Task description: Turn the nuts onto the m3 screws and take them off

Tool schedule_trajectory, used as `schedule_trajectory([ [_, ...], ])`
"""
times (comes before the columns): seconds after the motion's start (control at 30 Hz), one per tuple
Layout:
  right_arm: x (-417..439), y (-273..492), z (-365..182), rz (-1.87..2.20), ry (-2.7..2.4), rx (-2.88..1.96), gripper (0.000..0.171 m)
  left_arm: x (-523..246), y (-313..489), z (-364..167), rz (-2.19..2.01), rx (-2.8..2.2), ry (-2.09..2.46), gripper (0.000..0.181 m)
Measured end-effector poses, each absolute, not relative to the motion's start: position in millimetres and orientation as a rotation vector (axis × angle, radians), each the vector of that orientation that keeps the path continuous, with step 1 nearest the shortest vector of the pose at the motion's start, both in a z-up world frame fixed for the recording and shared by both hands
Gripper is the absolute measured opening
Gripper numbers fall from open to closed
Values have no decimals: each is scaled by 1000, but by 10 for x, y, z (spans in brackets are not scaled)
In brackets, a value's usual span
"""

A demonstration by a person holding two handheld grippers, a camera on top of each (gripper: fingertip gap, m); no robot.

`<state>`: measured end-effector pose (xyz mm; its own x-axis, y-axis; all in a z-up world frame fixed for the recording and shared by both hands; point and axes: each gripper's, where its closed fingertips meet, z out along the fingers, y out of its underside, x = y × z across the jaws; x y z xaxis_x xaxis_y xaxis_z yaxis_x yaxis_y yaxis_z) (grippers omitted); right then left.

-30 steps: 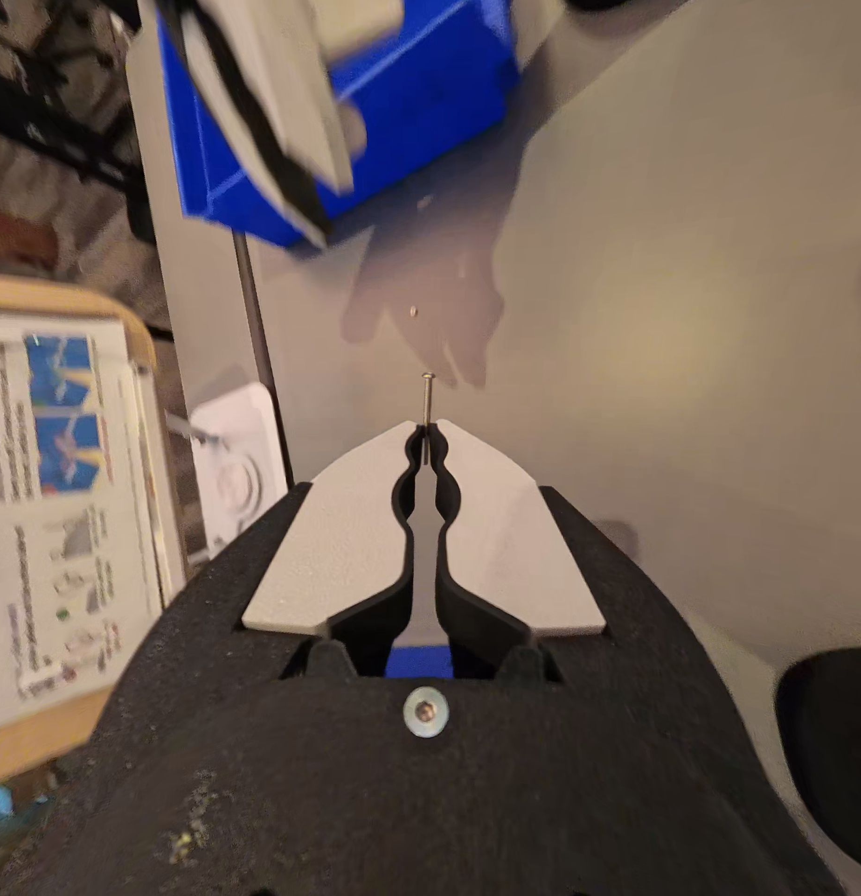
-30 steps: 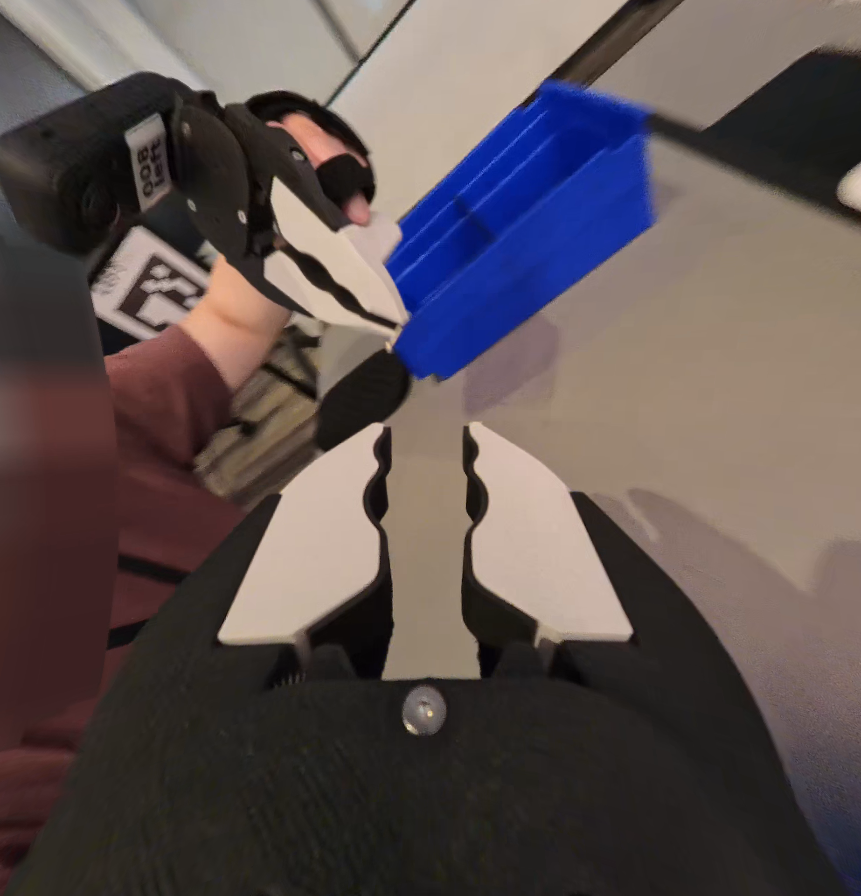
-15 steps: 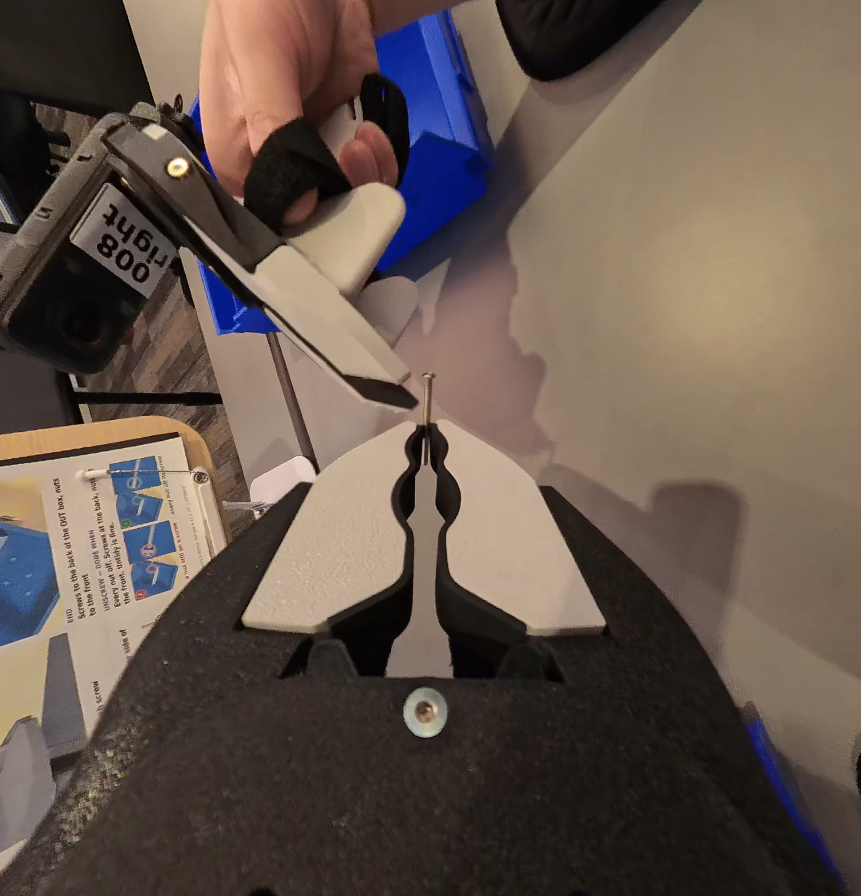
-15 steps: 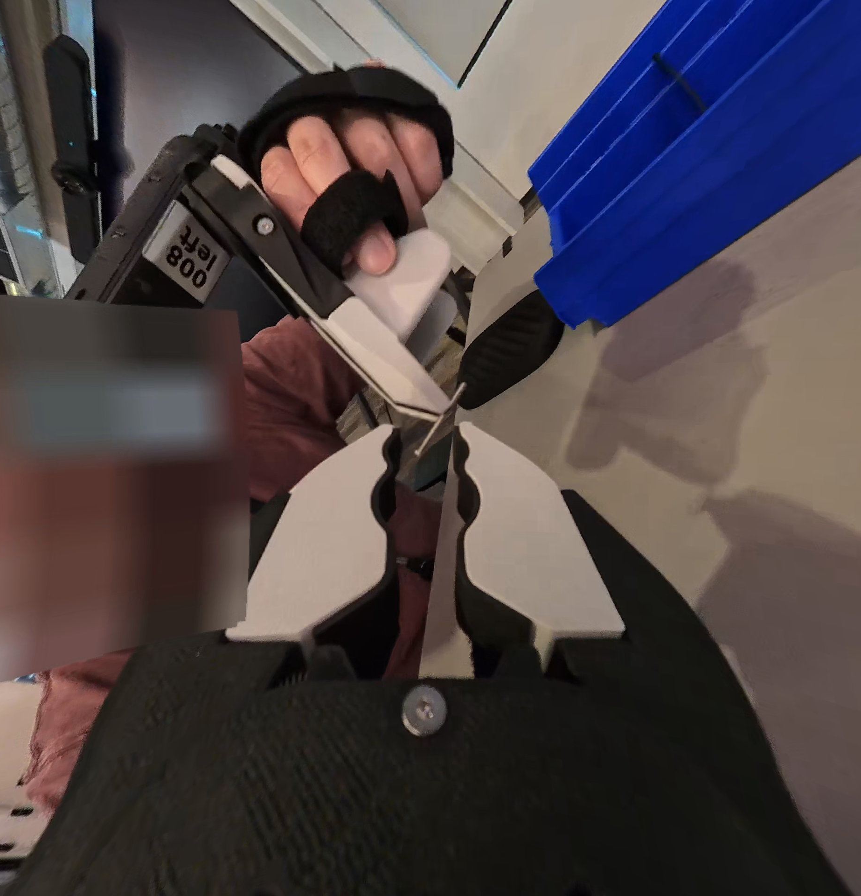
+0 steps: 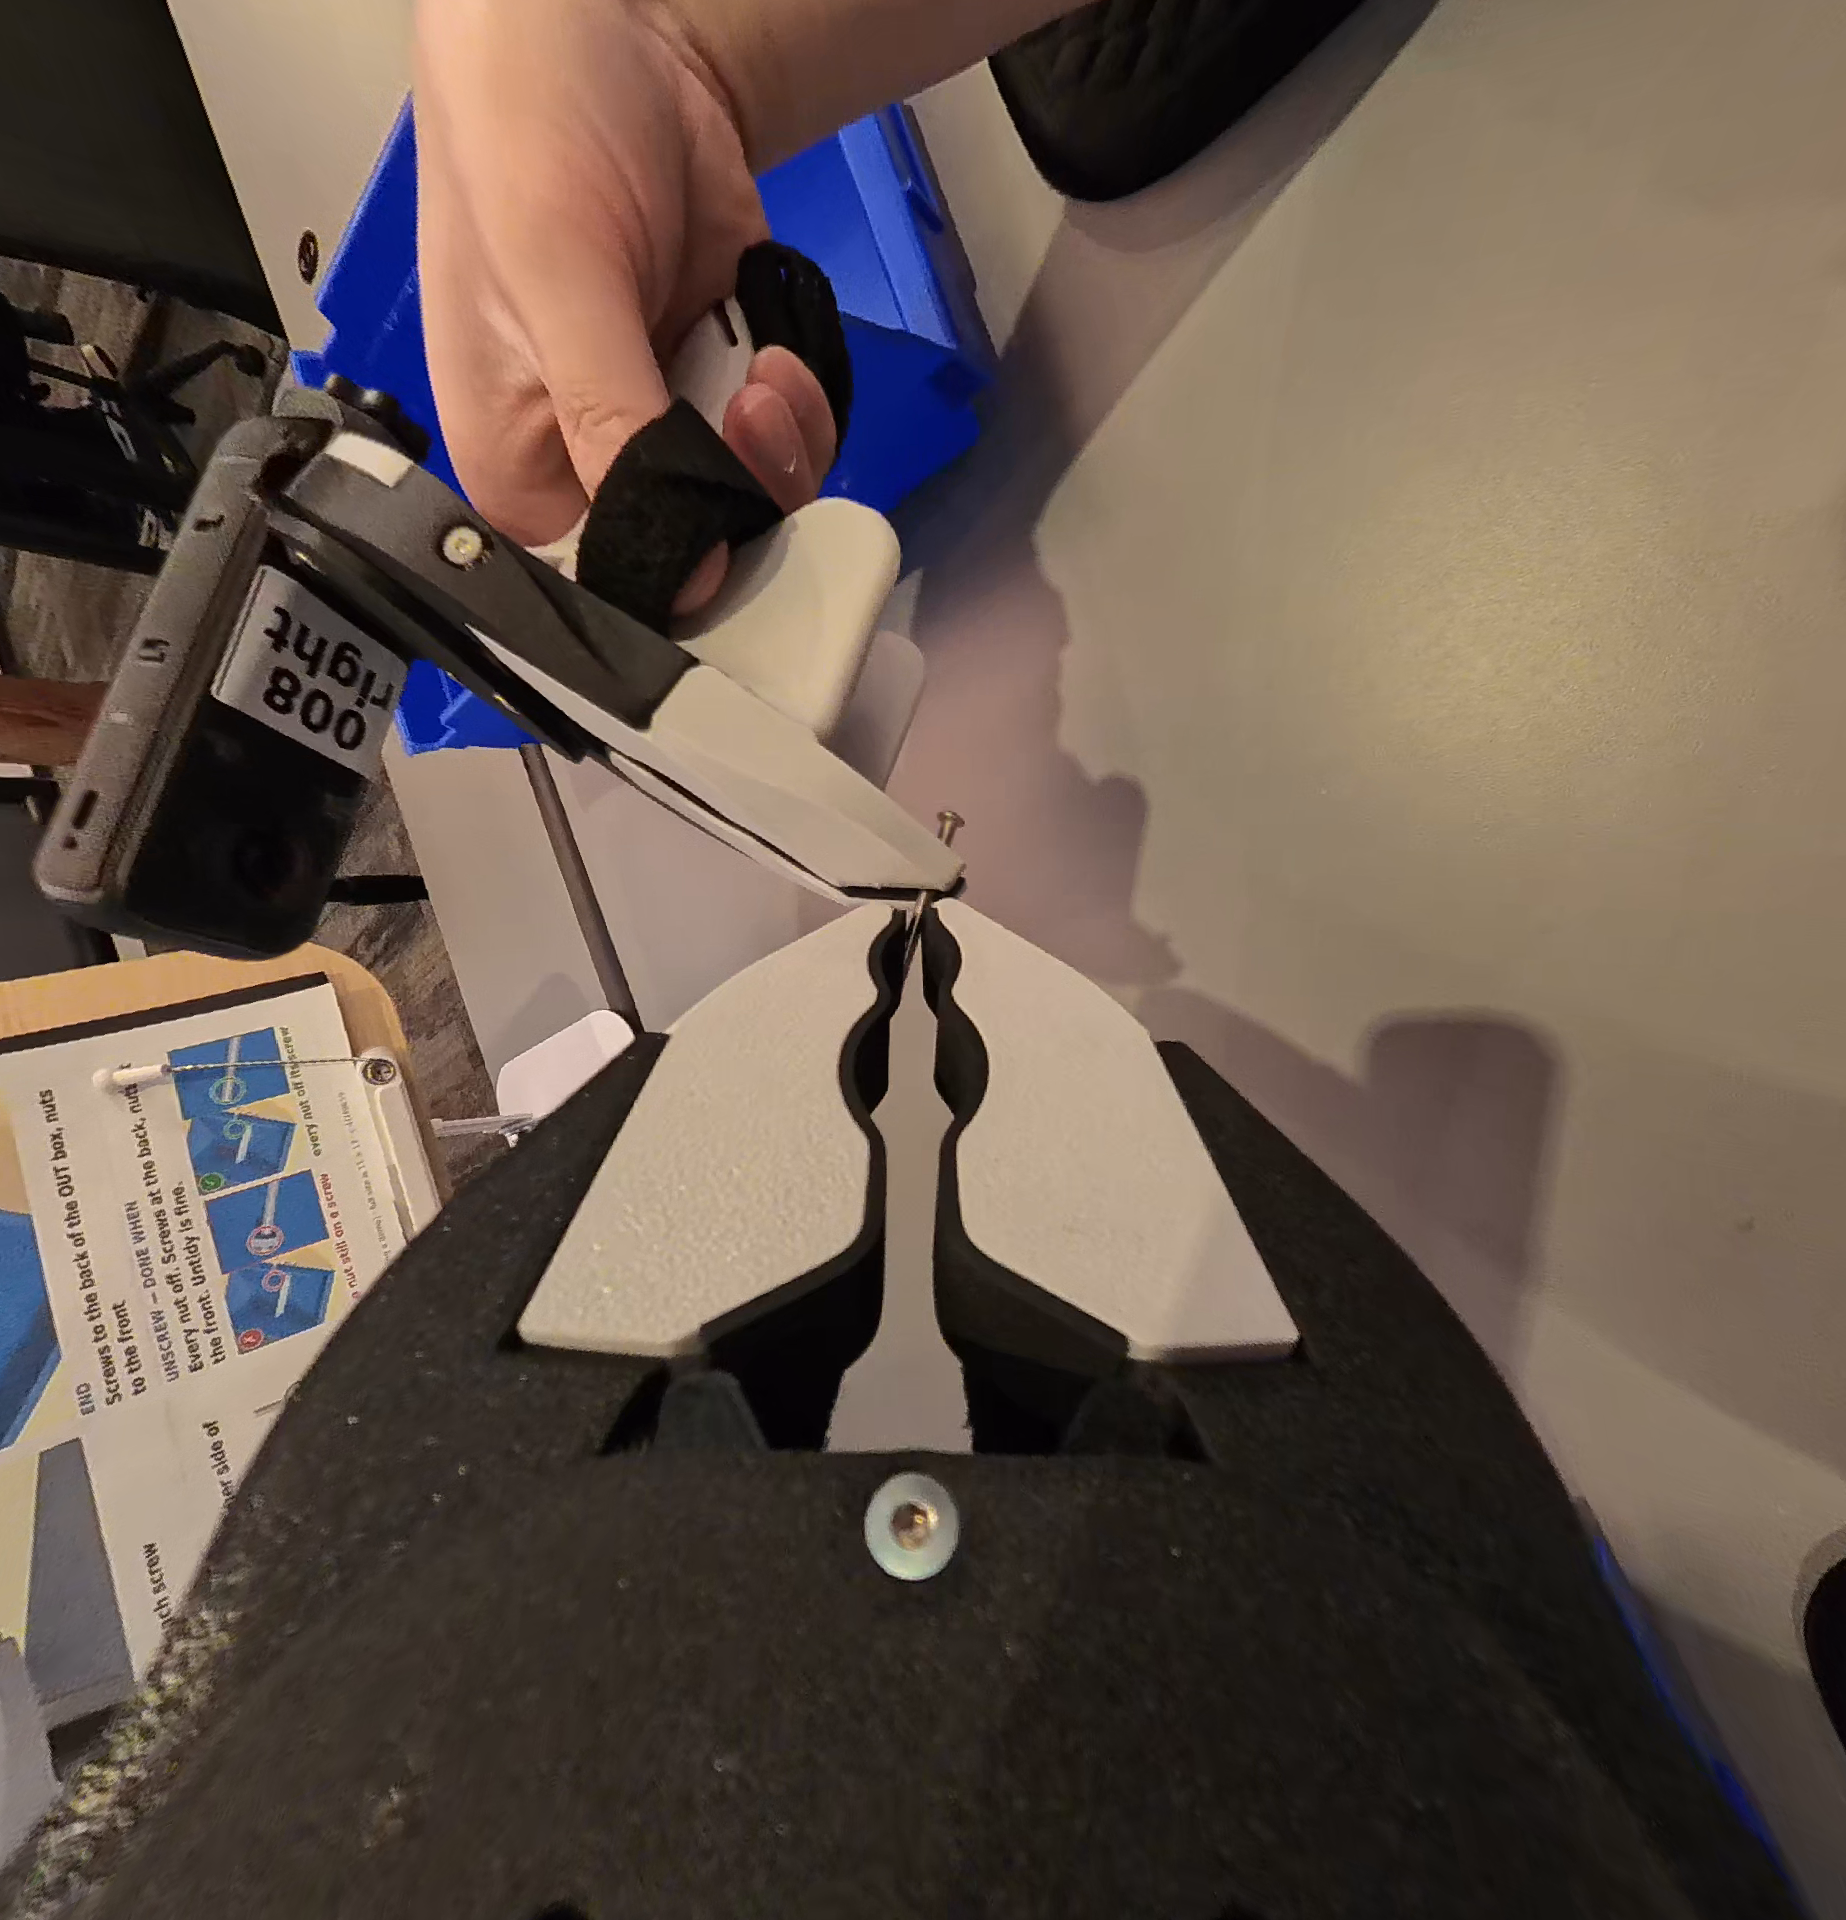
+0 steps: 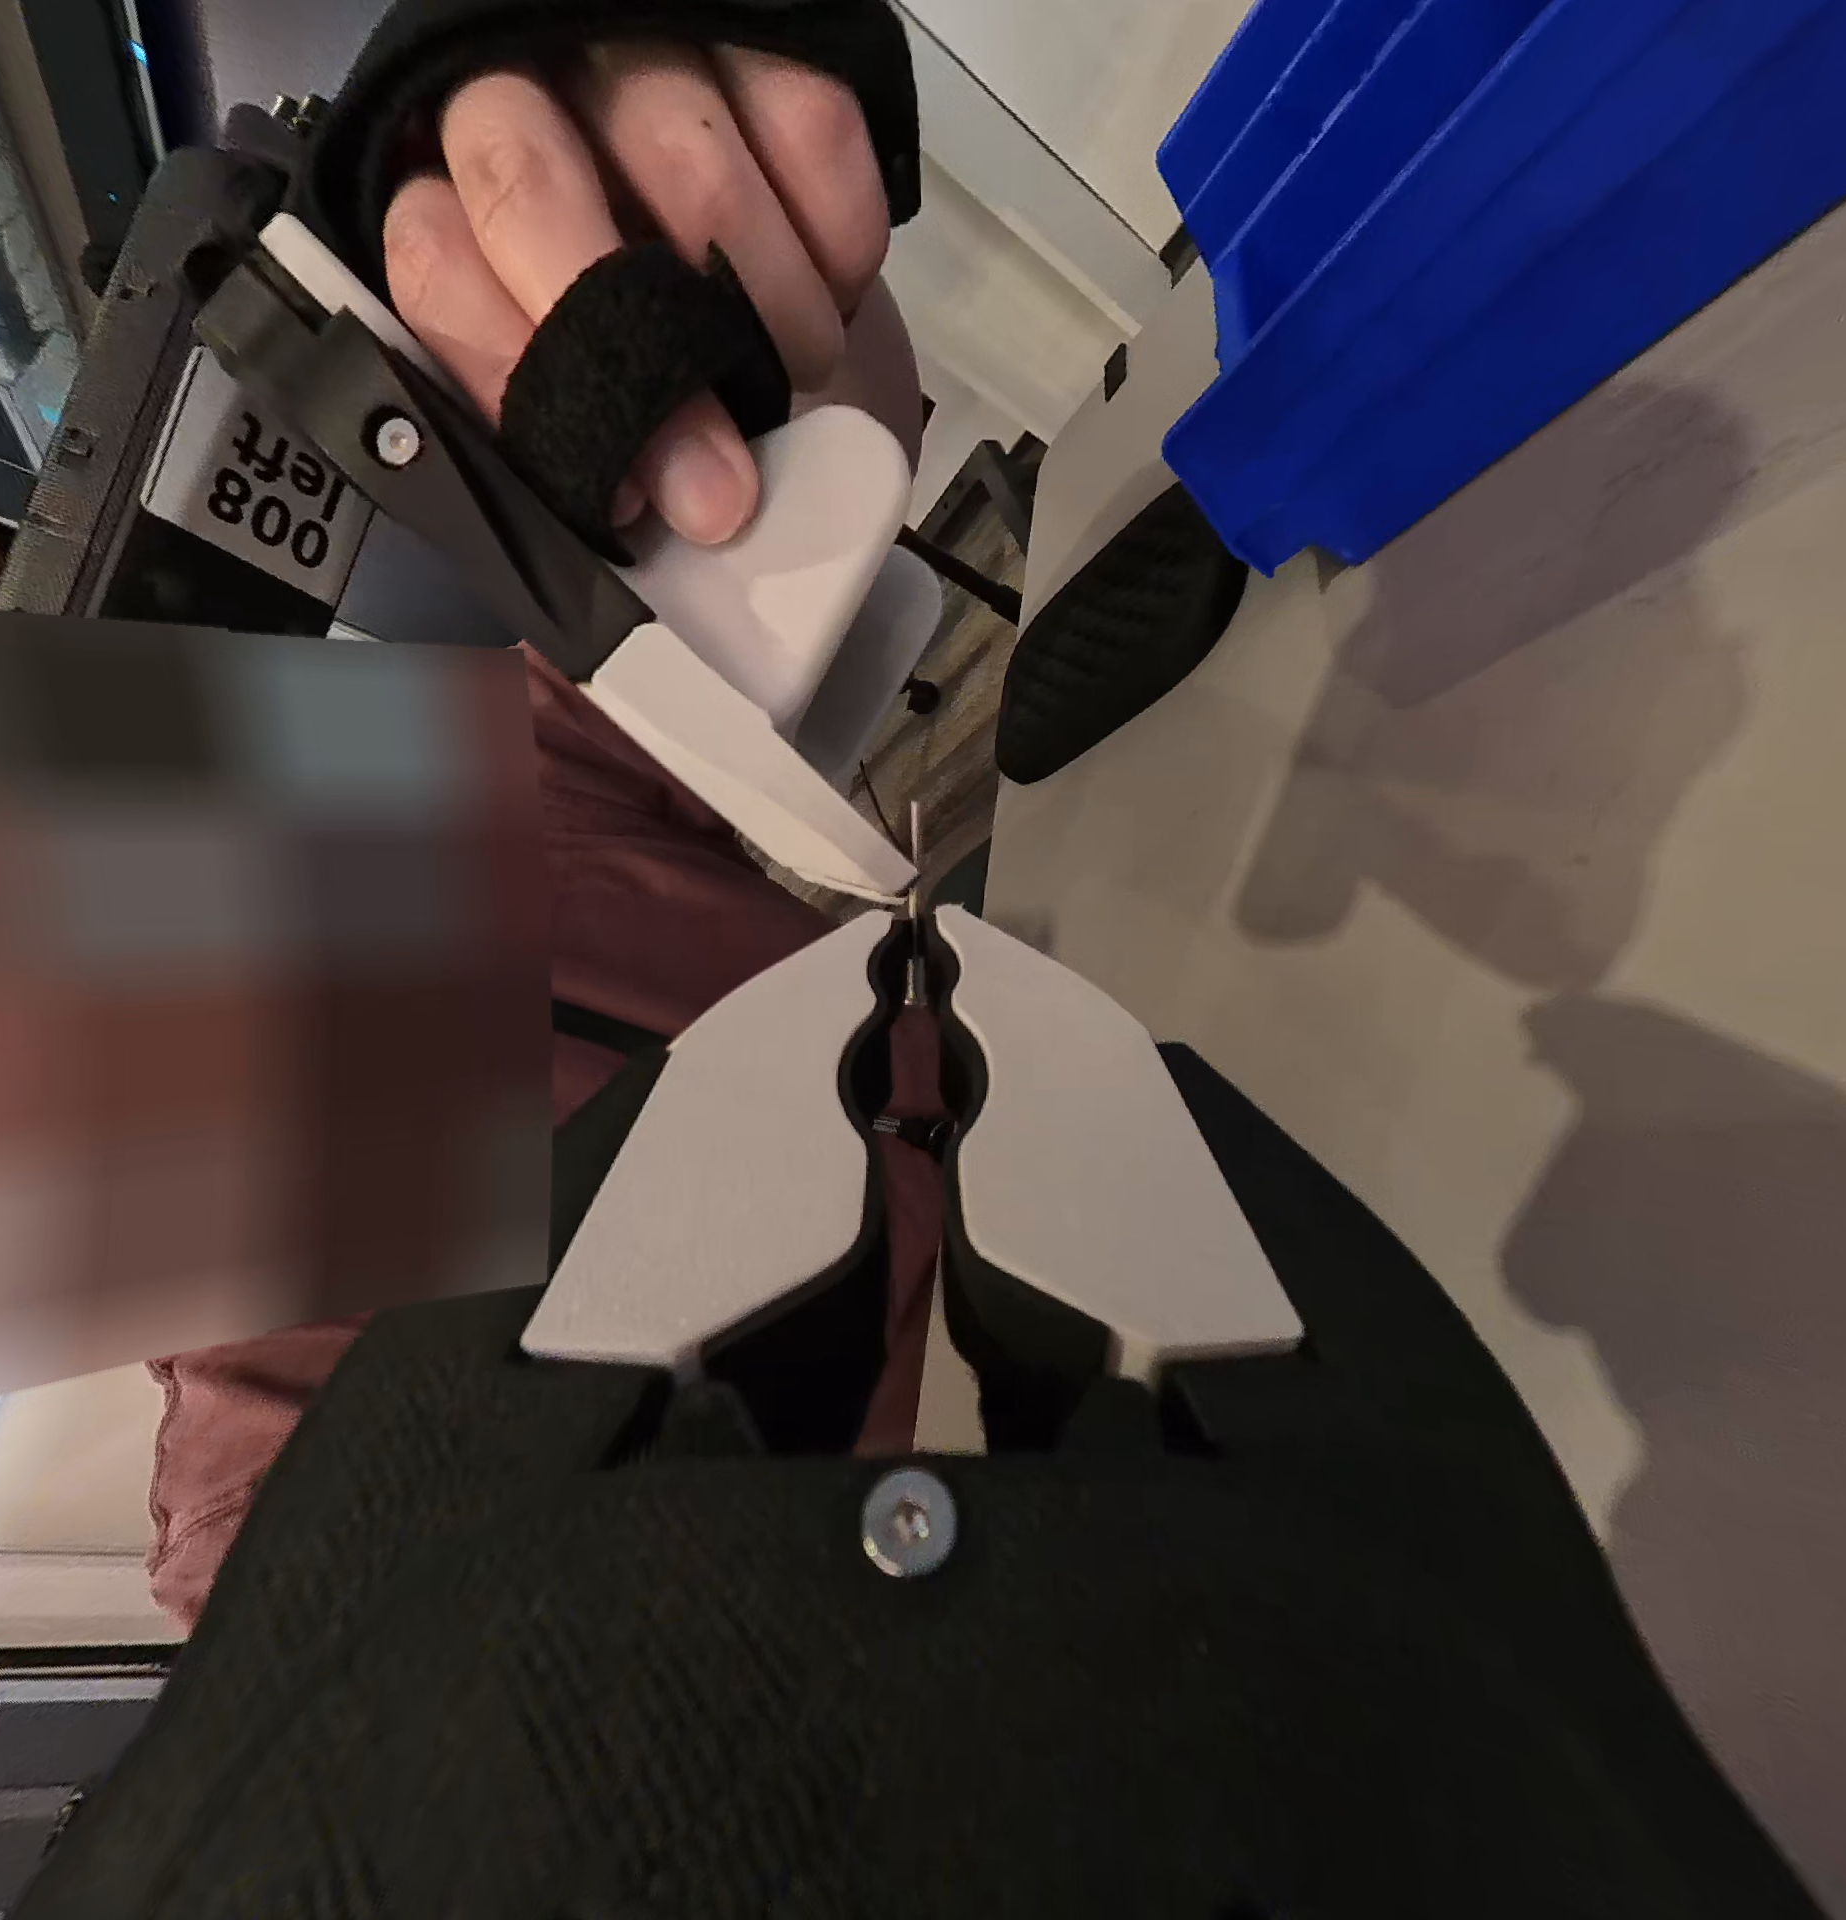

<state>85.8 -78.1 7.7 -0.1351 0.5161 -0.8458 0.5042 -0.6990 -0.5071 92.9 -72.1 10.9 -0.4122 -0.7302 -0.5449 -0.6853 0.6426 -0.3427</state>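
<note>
A thin metal screw (image 5: 946, 831) is held in the air above the grey table (image 5: 1470, 623). My left gripper (image 5: 914, 914) is shut on its shaft, and the head sticks out past the tips. My right gripper (image 5: 924, 885) comes in from the left and crosses the shaft just above the left tips. In the right wrist view my right gripper (image 6: 912, 914) is closed around the screw (image 6: 911, 977), whose head sits in the first notch between the fingers. The left gripper (image 6: 898, 878) pinches the shaft from the upper left. No nut is visible.
A blue bin (image 5: 898, 312) stands on the table behind the grippers; it also shows in the right wrist view (image 6: 1470, 312). An instruction sheet on a wooden board (image 5: 171, 1195) lies at the left. A black padded object (image 6: 1106, 644) sits by the table edge. The tips of both grippers are at nearly the same place.
My right gripper swung in from near the blue bin, narrowed and closed on the screw. My left gripper kept hold of the screw throughout.
</note>
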Motion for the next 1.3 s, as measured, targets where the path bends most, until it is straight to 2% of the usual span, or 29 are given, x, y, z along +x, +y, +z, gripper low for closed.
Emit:
schedule_trajectory([
  [0.17,852,-723,55,2037,-1182,-2055,3,917,-601,156,-38,-1131,2126,7],
  [0.27,870,-630,71,2018,-1151,-2020,3,860,-380,408,-77,-1267,1918,29],
  [0.37,898,-369,238,1939,-1040,-1876,2,786,-276,596,-379,-1515,1612,44],
  [0.57,969,-220,804,1812,-942,-1455,2,966,-436,717,-1205,-1647,1042,35],
  [0.67,928,-284,879,1774,-960,-1385,3,1012,-374,761,-1361,-1604,891,28],
  [0.73,902,-287,881,1749,-956,-1381,3,1021,-348,782,-1410,-1578,852,21],
  [1.3,852,-280,940,1824,-896,-1314,3,1109,-333,804,-1442,-1525,846,4],
])
